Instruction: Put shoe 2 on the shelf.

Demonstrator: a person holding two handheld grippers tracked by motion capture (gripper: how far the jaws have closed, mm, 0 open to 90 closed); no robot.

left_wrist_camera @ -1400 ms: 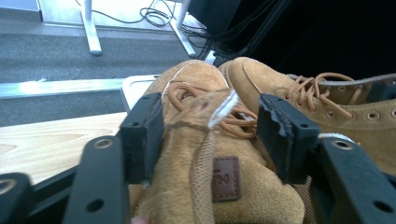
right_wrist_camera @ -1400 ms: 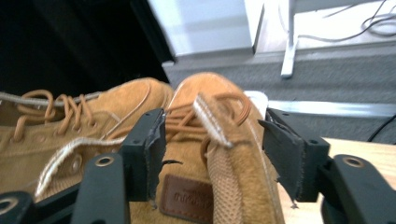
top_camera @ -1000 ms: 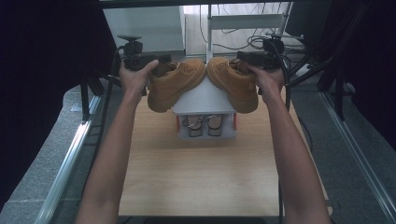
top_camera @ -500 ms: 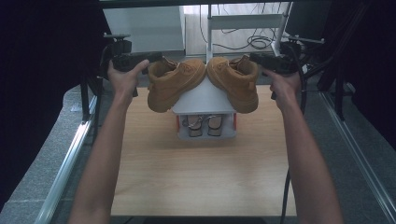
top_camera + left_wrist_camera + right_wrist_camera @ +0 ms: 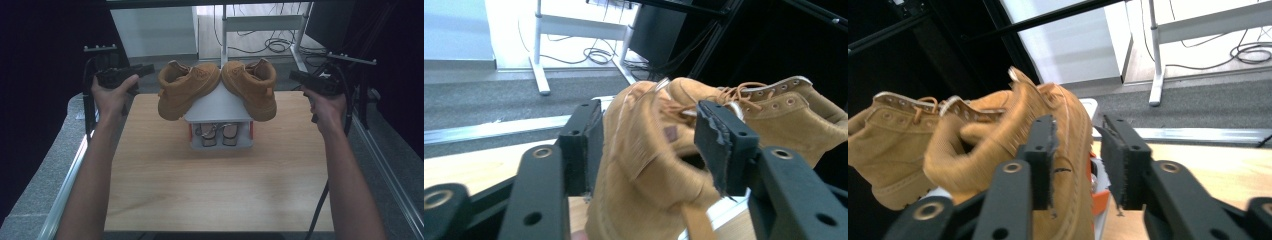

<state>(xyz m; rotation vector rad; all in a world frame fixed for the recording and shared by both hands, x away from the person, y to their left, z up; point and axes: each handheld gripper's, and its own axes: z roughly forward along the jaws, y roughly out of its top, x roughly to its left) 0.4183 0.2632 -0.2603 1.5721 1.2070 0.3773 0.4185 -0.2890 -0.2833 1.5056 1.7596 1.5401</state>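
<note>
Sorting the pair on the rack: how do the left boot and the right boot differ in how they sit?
The left boot slopes down toward the table's left edge; the right boot slopes down toward its right edge. The left boot lies nearer the left gripper, the right boot nearer the right gripper. Both are tan lace-ups resting on the white rack, toes meeting at its peak, touched by neither gripper.

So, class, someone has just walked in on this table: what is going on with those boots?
A person holds a pair of tongs in each hand. Two tan boots, the left boot and the right boot, sit toe to toe on the sloped roof of a small grey shoe rack, with sandals on the shelf beneath. The left tongs and right tongs have just been closing, but both are clear of the boots, out to either side, gripping nothing.
</note>
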